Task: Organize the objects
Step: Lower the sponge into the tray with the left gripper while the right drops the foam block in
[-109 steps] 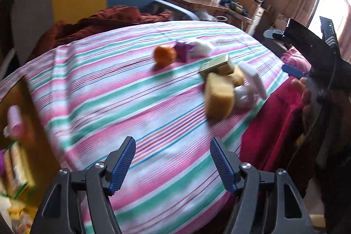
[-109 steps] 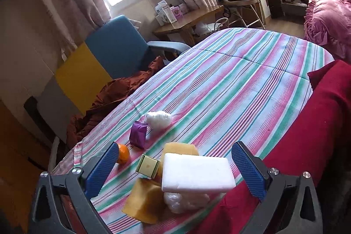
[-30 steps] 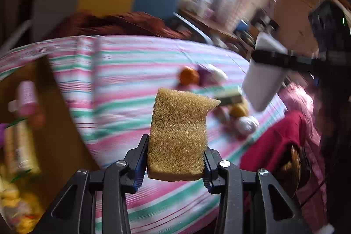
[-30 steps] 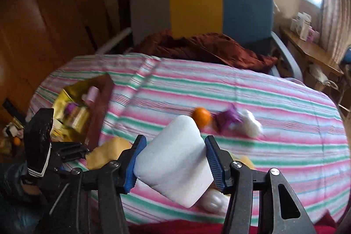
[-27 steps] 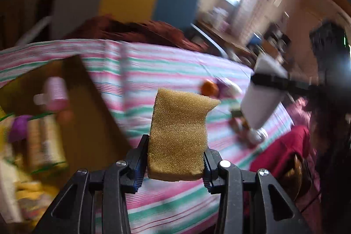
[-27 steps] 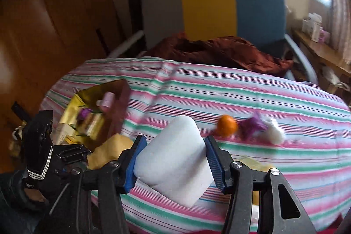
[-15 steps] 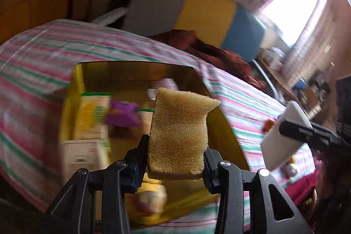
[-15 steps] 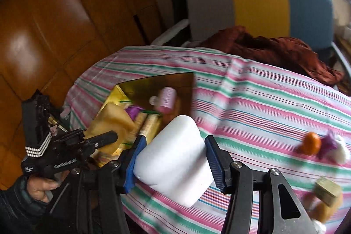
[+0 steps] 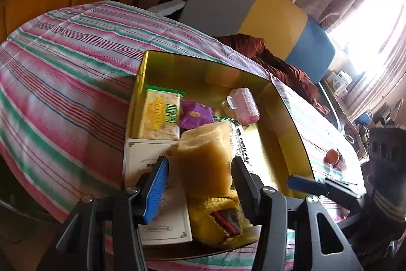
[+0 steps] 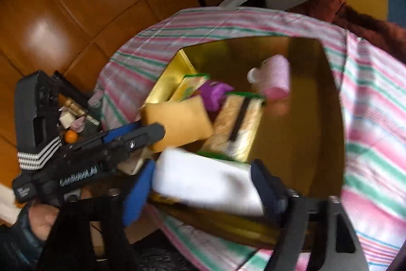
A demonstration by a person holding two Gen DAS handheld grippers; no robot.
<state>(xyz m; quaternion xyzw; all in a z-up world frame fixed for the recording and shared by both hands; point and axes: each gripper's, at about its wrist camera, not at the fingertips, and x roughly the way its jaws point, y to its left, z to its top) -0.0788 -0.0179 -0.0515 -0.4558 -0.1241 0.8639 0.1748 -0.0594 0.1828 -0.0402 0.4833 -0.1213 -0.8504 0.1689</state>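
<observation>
**Dropping both blocks into the gold box**

Left tongs [image 9: 199, 184] are spread apart w/ the yellow sponge [image 9: 205, 156] standing between them; blue pad on the left side looks clear of it, so it reads as let go or nearly so. Can't tell if the right-side pad touches. The sponge sits over the near part of the gold box [image 9: 284, 103], above a white booklet [image 9: 152, 159] and a knitted yellow thing [image 9: 215, 217].

Right tongs [image 10: 200, 189] are clamped on the white foam block [image 10: 205, 182], held just above the box's near rim. Pic is blurred, so exact height is unclear.

Already in the box: cracker pack [image 9: 161, 116], purple wrapper [image 9: 195, 114], pink cup [image 9: 244, 106] at the far side. An orange [image 9: 332, 155] waits on the striped table [image 9: 63, 67], far right.

How to do it well, imo:
- Pull the left tongs straight back, not sideways, so the pads don't drag the sponge out.
- Bring the white block further in over the bare gold floor, right half of the box, before opening.
- Keep both tools apart; they're crowded at the near rim.
- Release low, since foam bounces.
</observation>
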